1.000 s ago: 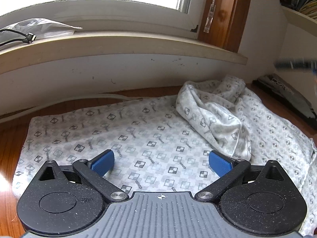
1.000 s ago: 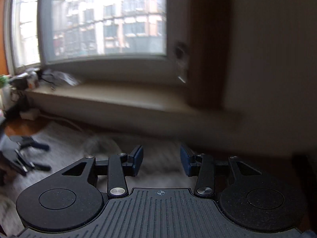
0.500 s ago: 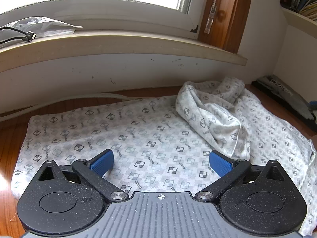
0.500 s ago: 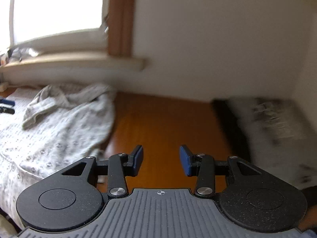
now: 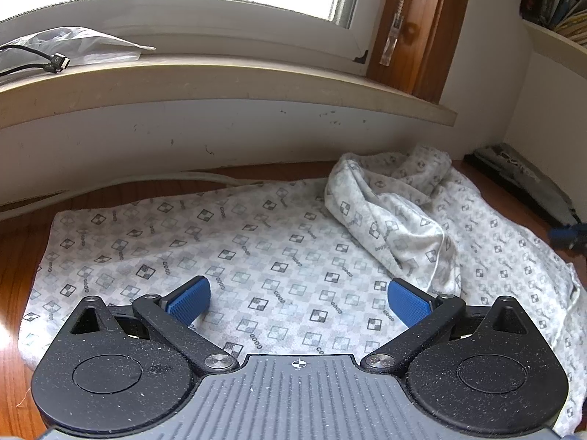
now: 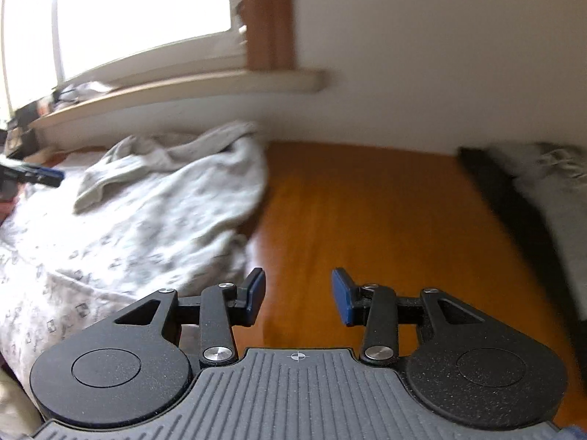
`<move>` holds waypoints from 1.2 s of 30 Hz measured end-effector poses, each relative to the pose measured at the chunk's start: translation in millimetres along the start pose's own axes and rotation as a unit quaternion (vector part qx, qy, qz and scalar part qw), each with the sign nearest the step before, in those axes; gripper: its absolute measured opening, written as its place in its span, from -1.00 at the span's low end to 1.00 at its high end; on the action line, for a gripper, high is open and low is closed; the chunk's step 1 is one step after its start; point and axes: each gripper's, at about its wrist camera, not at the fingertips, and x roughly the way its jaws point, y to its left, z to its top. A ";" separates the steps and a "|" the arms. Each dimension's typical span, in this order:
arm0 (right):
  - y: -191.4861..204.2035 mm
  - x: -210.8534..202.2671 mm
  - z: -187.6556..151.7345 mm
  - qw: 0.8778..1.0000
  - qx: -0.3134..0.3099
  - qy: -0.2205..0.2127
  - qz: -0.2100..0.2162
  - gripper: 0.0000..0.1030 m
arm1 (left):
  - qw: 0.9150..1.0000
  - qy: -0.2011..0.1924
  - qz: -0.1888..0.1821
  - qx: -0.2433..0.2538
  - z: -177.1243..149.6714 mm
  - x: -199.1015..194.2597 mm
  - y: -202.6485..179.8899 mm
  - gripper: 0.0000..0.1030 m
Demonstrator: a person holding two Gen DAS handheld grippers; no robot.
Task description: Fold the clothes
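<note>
A white garment with a grey checker print lies spread on the wooden table, with a bunched sleeve or fold on its right part. My left gripper hovers open just above the flat cloth, nothing between its blue pads. In the right wrist view the same garment fills the left side. My right gripper stands open over bare wood beside the garment's right edge, holding nothing. Its blue tip shows at the right edge of the left wrist view.
A window sill and wall run behind the table, with a plastic bag and cable on the sill. A dark flat object with paper lies at the table's right. Bare wood lies between it and the garment.
The right gripper has swung right and downward, from facing the window to low over the wood beside the garment. The left gripper has stayed still.
</note>
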 end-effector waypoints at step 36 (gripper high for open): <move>29.2 -13.5 54.2 0.972 -0.122 -0.101 -0.174 -0.92 | 1.000 -0.002 -0.003 -0.007 0.8 -0.2 2.9 1.00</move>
